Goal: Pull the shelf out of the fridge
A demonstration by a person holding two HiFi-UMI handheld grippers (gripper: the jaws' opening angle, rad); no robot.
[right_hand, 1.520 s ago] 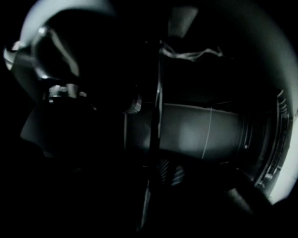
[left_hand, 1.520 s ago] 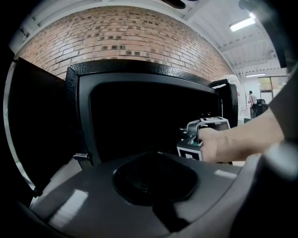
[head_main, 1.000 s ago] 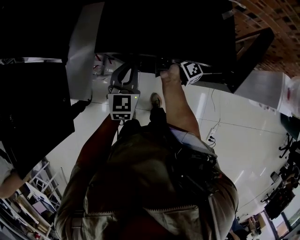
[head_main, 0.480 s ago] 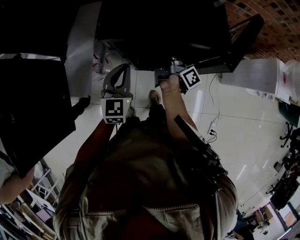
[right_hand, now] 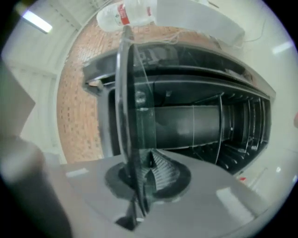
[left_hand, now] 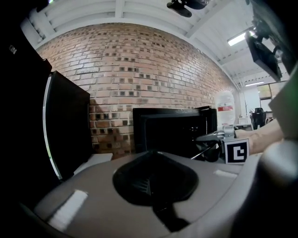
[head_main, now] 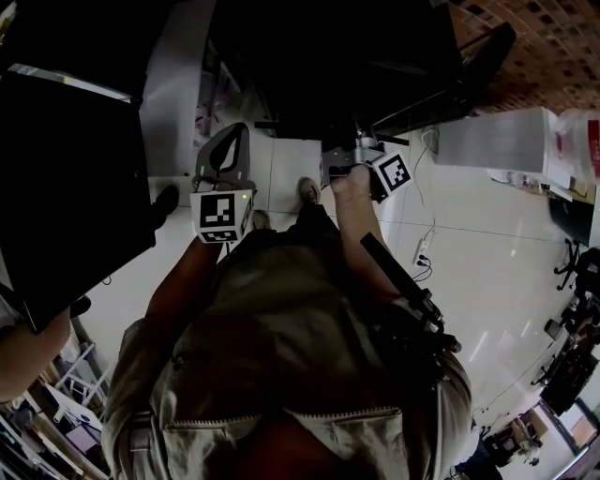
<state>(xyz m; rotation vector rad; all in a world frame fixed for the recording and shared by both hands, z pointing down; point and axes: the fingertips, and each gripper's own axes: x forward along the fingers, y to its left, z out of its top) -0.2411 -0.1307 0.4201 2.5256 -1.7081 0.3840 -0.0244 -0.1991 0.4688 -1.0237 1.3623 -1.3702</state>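
Observation:
The glass shelf [right_hand: 132,102] stands edge-on between the jaws of my right gripper [right_hand: 139,181], which is shut on its front rim. Behind it the small black fridge [right_hand: 200,125] gapes open, with rails along its inner walls. In the head view my right gripper [head_main: 361,161] is held out ahead of the person's body, and my left gripper [head_main: 223,155] hangs to its left, shut and holding nothing. The left gripper view shows the fridge [left_hand: 172,130] and the right gripper [left_hand: 219,139] with the shelf's thin edge [left_hand: 207,149].
A water bottle [right_hand: 128,14] lies on the fridge's white top. A tall black panel [left_hand: 70,121] stands at the left before a brick wall [left_hand: 139,69]. A cable and plug [head_main: 422,253] lie on the white tiled floor. Another person's arm [head_main: 28,352] shows at bottom left.
My right gripper, still shut on the shelf, has drawn back toward the body. My left gripper has come away from the dark edge ahead and shifted left.

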